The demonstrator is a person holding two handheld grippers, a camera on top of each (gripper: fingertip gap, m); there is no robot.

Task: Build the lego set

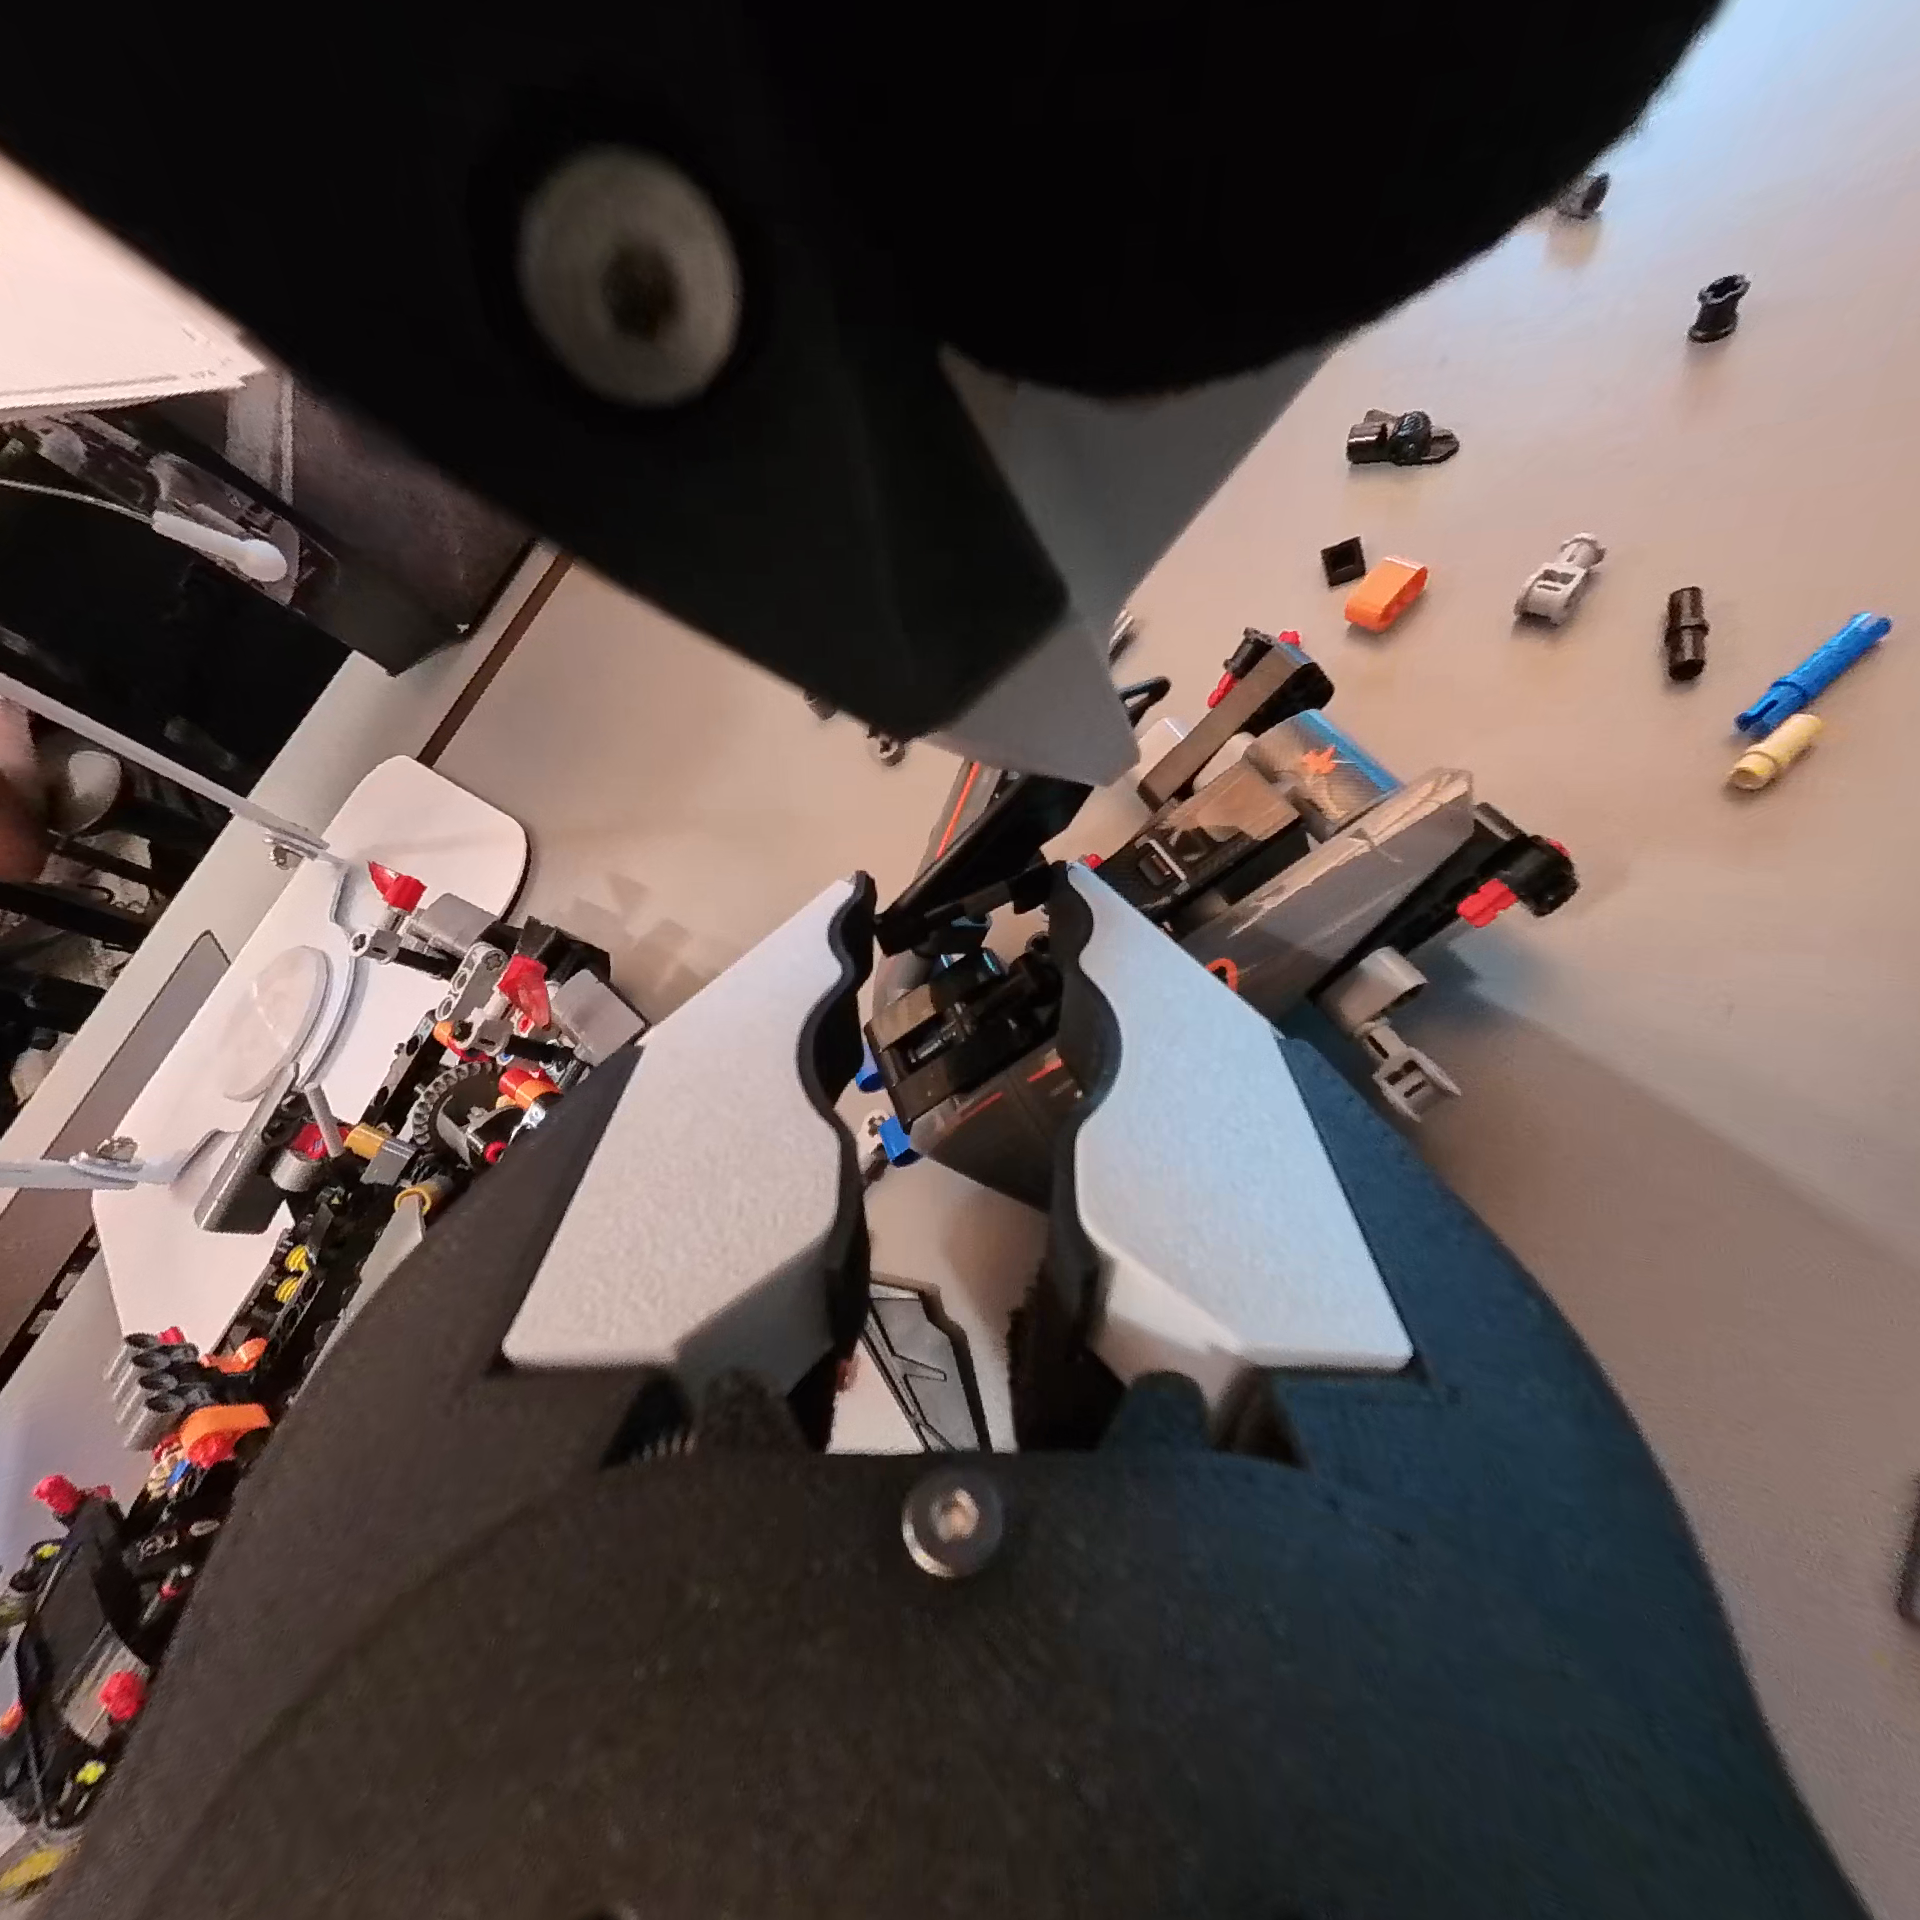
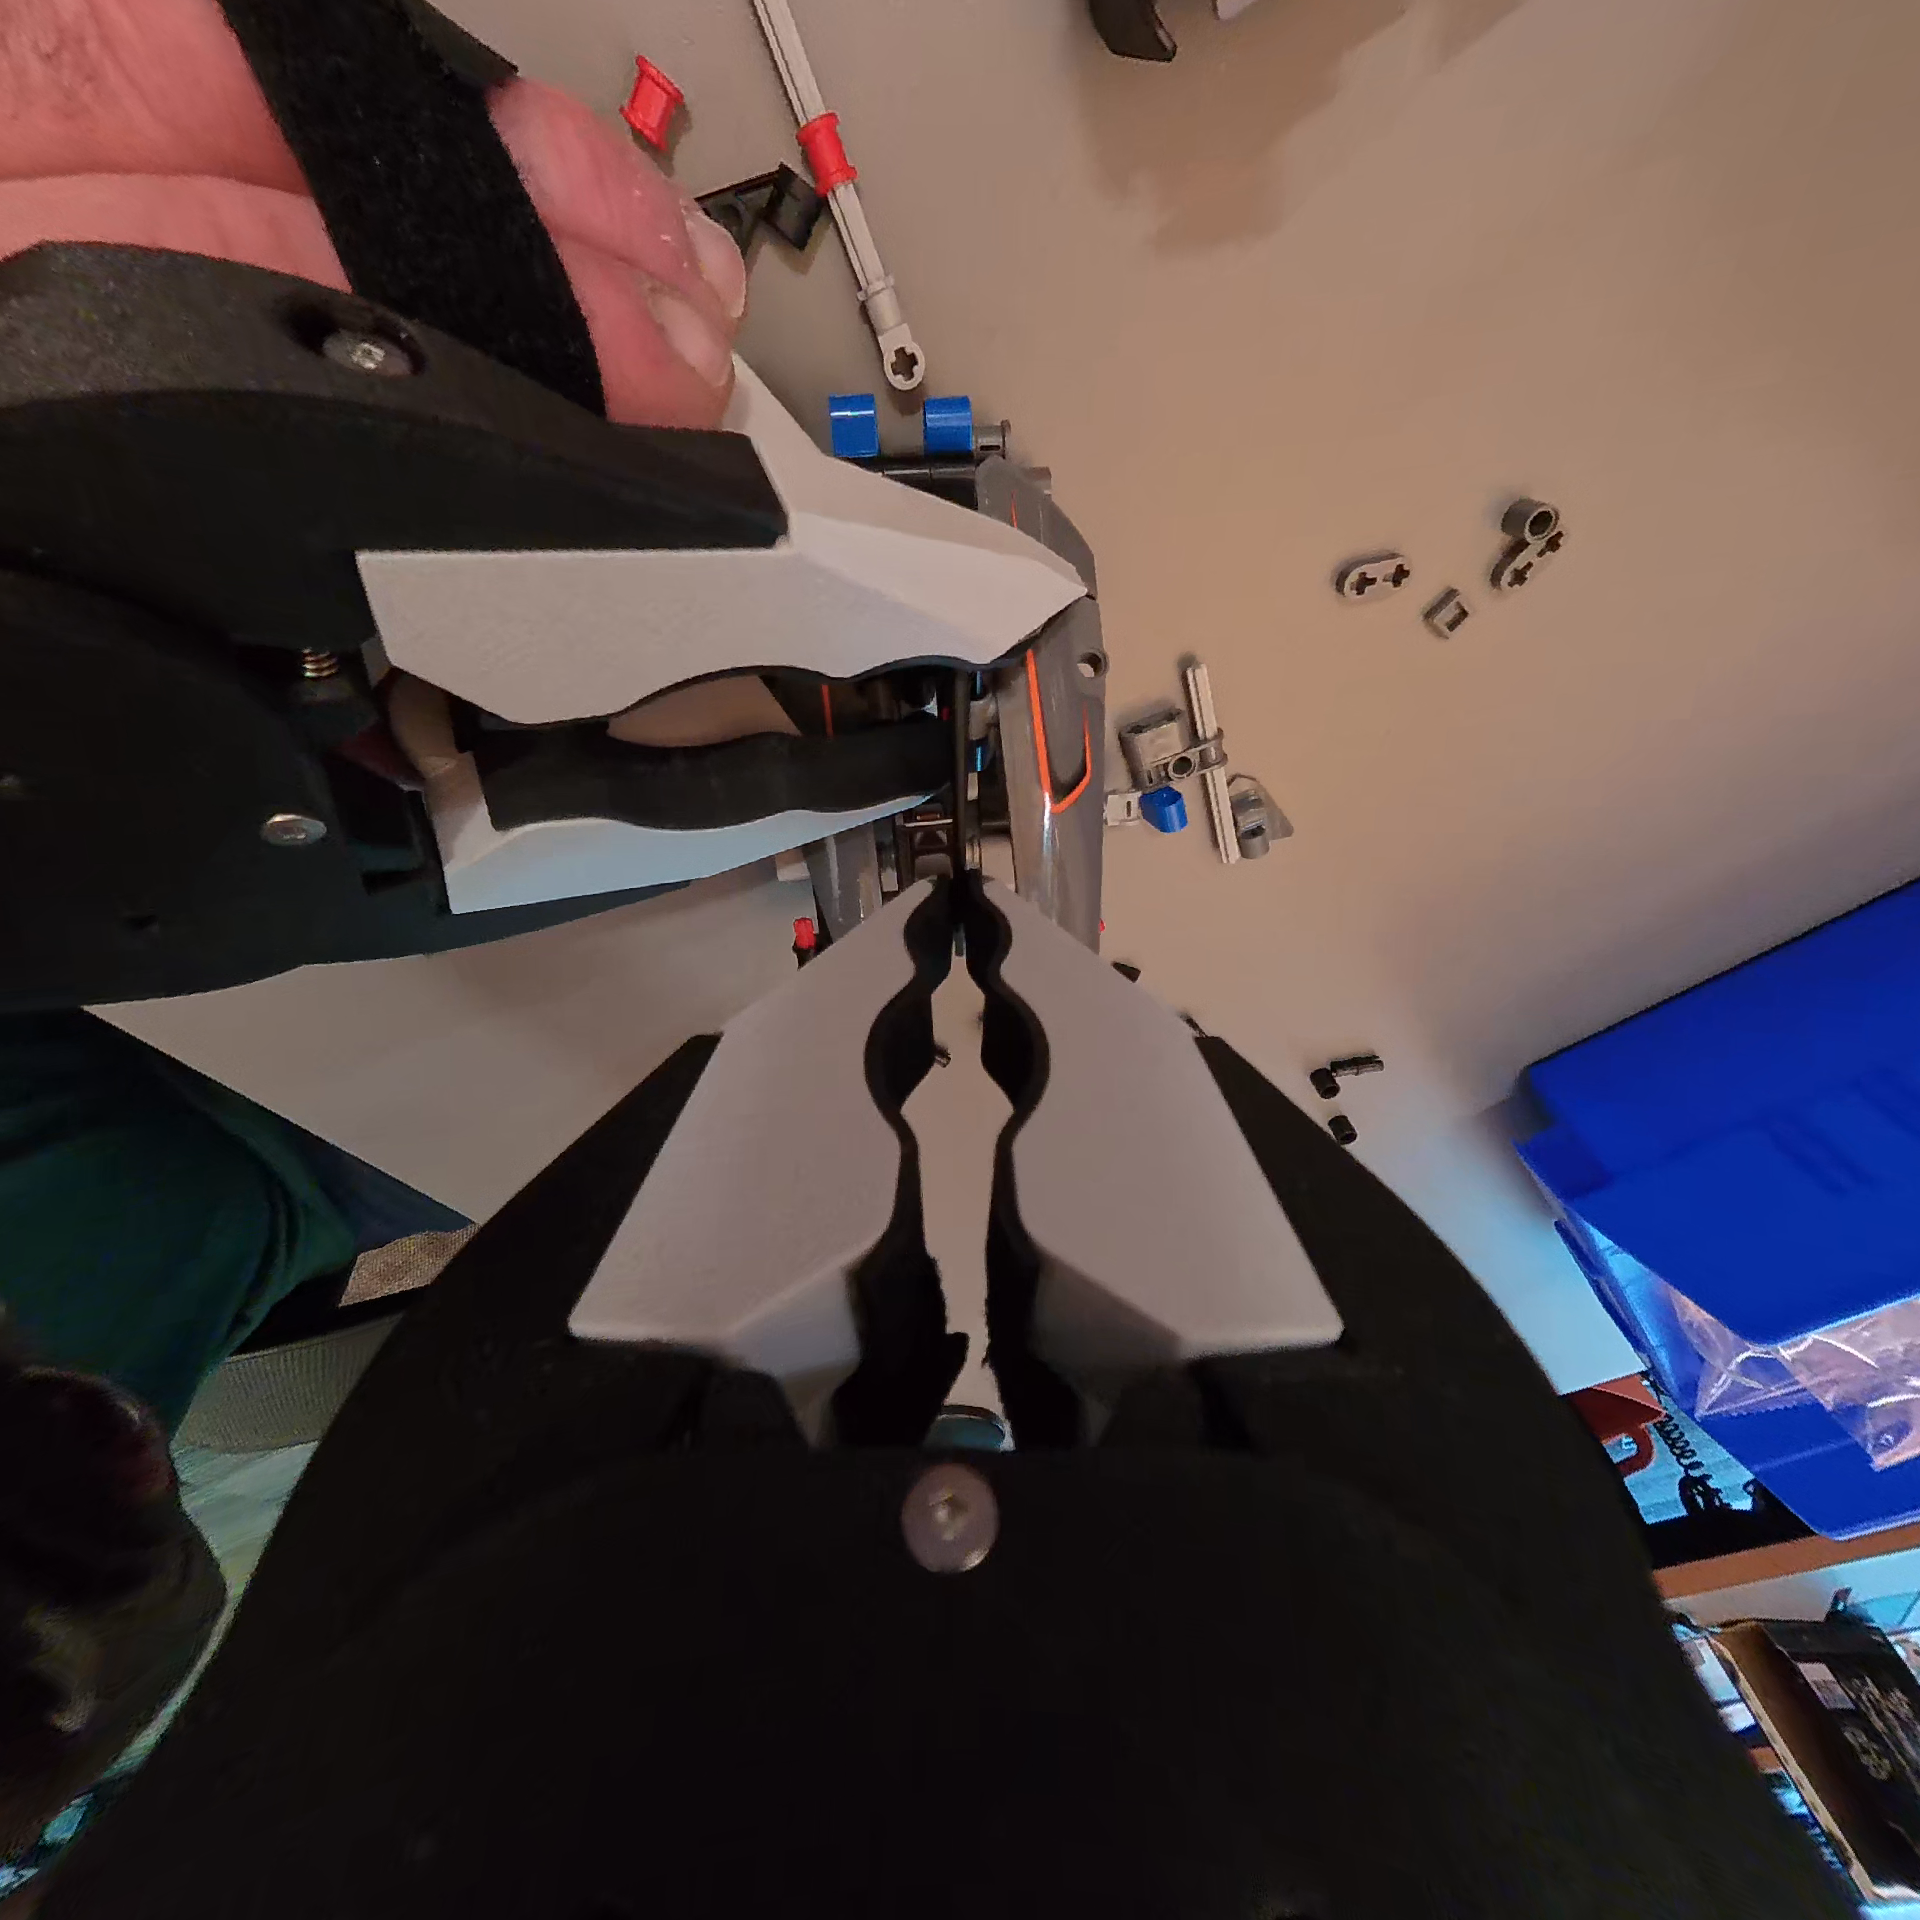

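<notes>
My left gripper [image 1: 966, 904] is shut on a small black and dark grey lego sub-assembly [image 1: 966, 1029] with orange stripes, held above the table. In the right wrist view the left gripper [image 2: 997, 707] comes in from the left, holding the same sub-assembly [image 2: 1055, 717]. My right gripper [image 2: 958, 899] is closed on a thin black part [image 2: 956, 769] at the sub-assembly's near edge. One finger [image 1: 1039, 644] of the right gripper reaches down from above in the left wrist view. A larger grey model body [image 1: 1351, 873] lies on the table just behind.
Loose pieces lie on the table: an orange piece [image 1: 1387, 592], a blue pin [image 1: 1808, 675], a tan pin [image 1: 1775, 756], a grey axle with a red bush [image 2: 842, 187] and a grey sub-assembly [image 2: 1205, 769]. A lego chassis [image 1: 468, 1081] lies to the left. A blue bin [image 2: 1766, 1174] stands at right.
</notes>
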